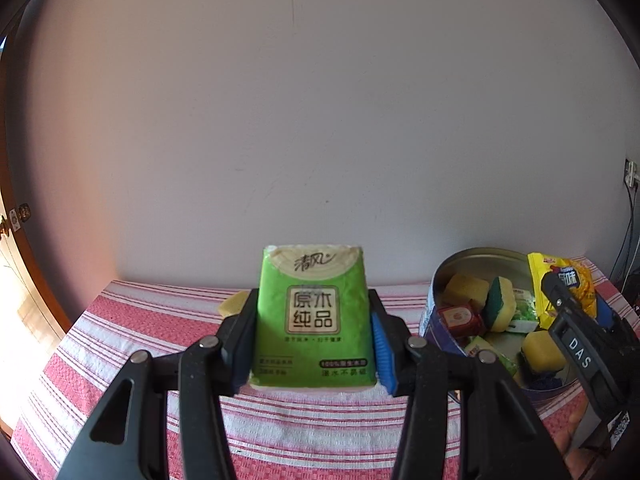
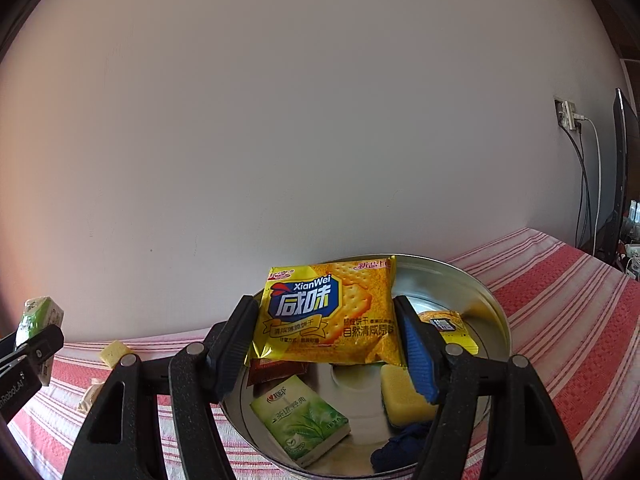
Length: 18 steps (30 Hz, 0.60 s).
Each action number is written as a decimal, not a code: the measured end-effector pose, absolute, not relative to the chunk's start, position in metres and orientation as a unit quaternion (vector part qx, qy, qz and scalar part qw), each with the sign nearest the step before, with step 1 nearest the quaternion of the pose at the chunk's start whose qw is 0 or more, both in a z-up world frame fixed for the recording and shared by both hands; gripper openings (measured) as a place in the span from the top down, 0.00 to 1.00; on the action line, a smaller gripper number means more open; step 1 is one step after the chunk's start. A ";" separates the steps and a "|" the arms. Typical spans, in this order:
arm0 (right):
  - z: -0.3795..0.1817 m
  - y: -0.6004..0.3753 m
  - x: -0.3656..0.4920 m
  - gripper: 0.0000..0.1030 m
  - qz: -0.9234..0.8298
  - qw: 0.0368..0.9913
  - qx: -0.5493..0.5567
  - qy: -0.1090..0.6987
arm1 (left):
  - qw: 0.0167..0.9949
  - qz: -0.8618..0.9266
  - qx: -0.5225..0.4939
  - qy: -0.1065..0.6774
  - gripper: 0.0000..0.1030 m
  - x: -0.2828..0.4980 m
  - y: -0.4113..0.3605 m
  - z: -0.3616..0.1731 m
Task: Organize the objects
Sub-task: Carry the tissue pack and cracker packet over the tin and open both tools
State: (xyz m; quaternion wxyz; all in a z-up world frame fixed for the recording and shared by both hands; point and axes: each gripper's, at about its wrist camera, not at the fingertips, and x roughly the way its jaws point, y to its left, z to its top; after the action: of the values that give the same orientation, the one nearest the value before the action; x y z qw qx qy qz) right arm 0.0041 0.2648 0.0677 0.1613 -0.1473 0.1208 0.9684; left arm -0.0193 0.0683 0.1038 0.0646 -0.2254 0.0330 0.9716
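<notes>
My left gripper (image 1: pixel 314 340) is shut on a green tissue pack (image 1: pixel 312 316), held upright above the red-striped cloth (image 1: pixel 120 332). My right gripper (image 2: pixel 326 344) is shut on a yellow cracker packet (image 2: pixel 328 312), which hangs over the round metal tin (image 2: pixel 460 284). Inside the tin lie a green tea-leaf tissue pack (image 2: pixel 302 420), a yellow sponge (image 2: pixel 404 396), a red packet (image 2: pixel 276 370), another yellow packet (image 2: pixel 452 326) and a dark blue cloth (image 2: pixel 400 450). In the left wrist view the tin (image 1: pixel 476 258) sits at the right, with the right gripper (image 1: pixel 576 304) and its packet (image 1: pixel 560 284) above it.
A loose yellow sponge (image 1: pixel 232 304) (image 2: pixel 114 353) lies on the cloth near the wall. A small pale object (image 2: pixel 90 396) rests beside it. A wall socket with cables (image 2: pixel 572 118) and a dark screen (image 2: pixel 622 168) are at the far right. A wooden door (image 1: pixel 16 240) stands at the left.
</notes>
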 end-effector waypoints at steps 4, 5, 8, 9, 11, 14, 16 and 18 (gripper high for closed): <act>0.071 0.281 0.006 0.32 0.968 0.166 -0.144 0.122 | 0.081 0.974 -0.208 0.040 0.53 -0.009 0.086 0.115; 0.071 0.286 0.006 0.32 0.968 0.168 -0.144 0.120 | 0.086 0.974 -0.207 0.041 0.53 -0.007 0.091 0.117; 0.071 0.305 0.010 0.32 0.966 0.178 -0.144 0.117 | 0.097 0.973 -0.206 0.043 0.53 -0.006 0.106 0.118; 0.070 0.308 0.008 0.32 0.965 0.181 -0.146 0.117 | 0.101 0.972 -0.207 0.044 0.53 -0.006 0.112 0.118; 0.069 0.324 0.007 0.32 0.963 0.186 -0.150 0.123 | 0.109 0.971 -0.210 0.045 0.53 -0.007 0.124 0.116; 0.069 0.344 0.005 0.32 0.959 0.197 -0.154 0.129 | 0.121 0.968 -0.216 0.048 0.53 -0.010 0.142 0.110; 0.068 0.357 0.001 0.32 0.958 0.199 -0.163 0.126 | 0.129 0.965 -0.221 0.051 0.53 -0.013 0.153 0.104; 0.064 0.367 -0.003 0.32 0.957 0.203 -0.169 0.116 | 0.136 0.964 -0.223 0.054 0.53 -0.015 0.163 0.099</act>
State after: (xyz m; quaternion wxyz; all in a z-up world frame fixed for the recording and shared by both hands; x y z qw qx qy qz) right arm -0.0029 0.3670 0.0637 0.2028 -0.1693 0.1161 0.9575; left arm -0.0150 0.1634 0.0992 0.1359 -0.2228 0.0539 0.9638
